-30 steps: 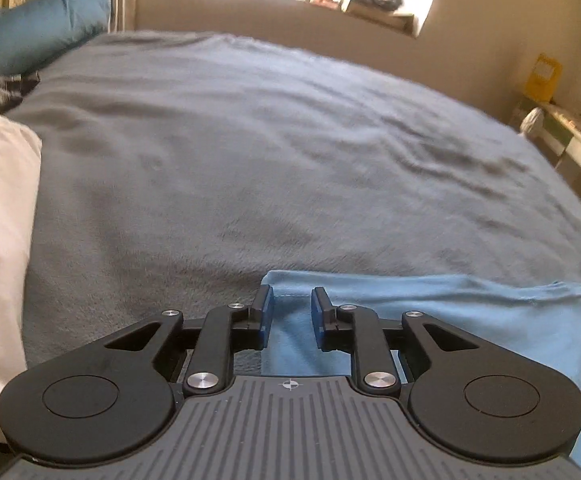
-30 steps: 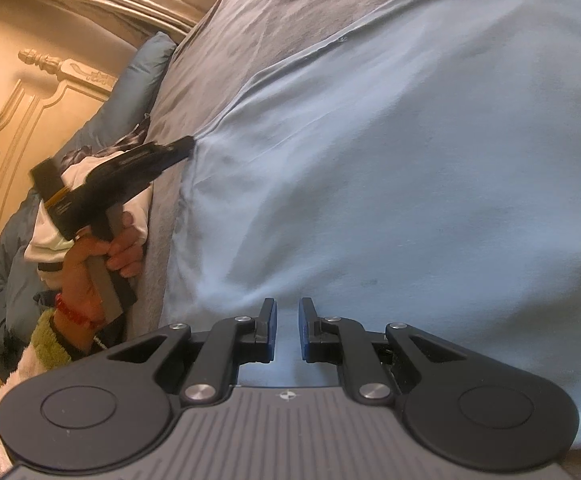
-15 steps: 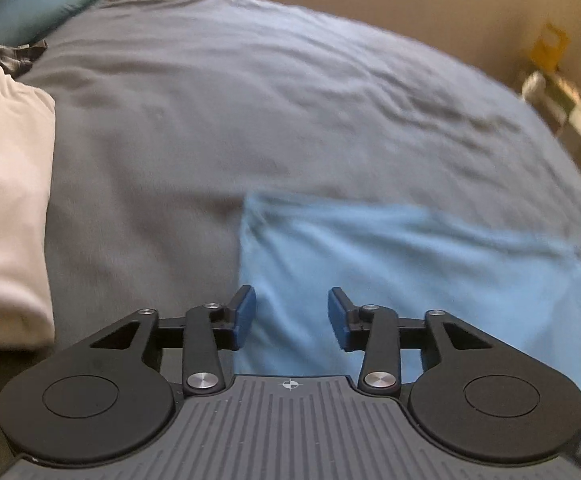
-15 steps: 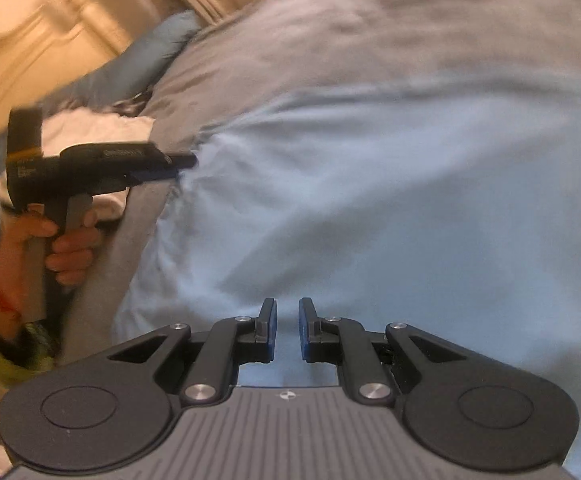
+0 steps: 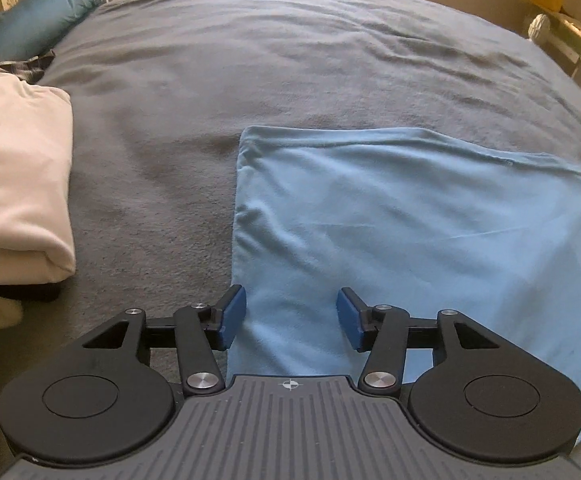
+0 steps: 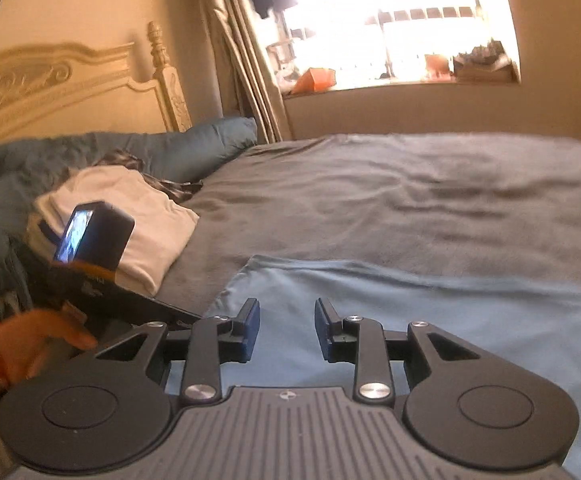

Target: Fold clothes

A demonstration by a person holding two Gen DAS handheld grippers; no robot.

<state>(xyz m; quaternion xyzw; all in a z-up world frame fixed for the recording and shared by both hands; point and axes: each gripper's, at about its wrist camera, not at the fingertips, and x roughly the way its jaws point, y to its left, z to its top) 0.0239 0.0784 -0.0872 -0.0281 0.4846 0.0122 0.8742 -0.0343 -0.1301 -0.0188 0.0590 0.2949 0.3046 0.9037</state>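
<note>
Where both tools pinched shirt (image 5: 410, 220), they open.

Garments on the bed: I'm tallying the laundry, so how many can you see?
3. A light blue garment lies flat by both grippers; a folded white garment sits left of it; a plaid piece peeks out behind the white one. More may be hidden.

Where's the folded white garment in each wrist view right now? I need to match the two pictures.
Left wrist: folded white garment at the left edge, on the grey blanket.
Right wrist: left of centre, behind the left gripper's camera body.
Shared landmark: the light blue garment, to its right in both.
</note>
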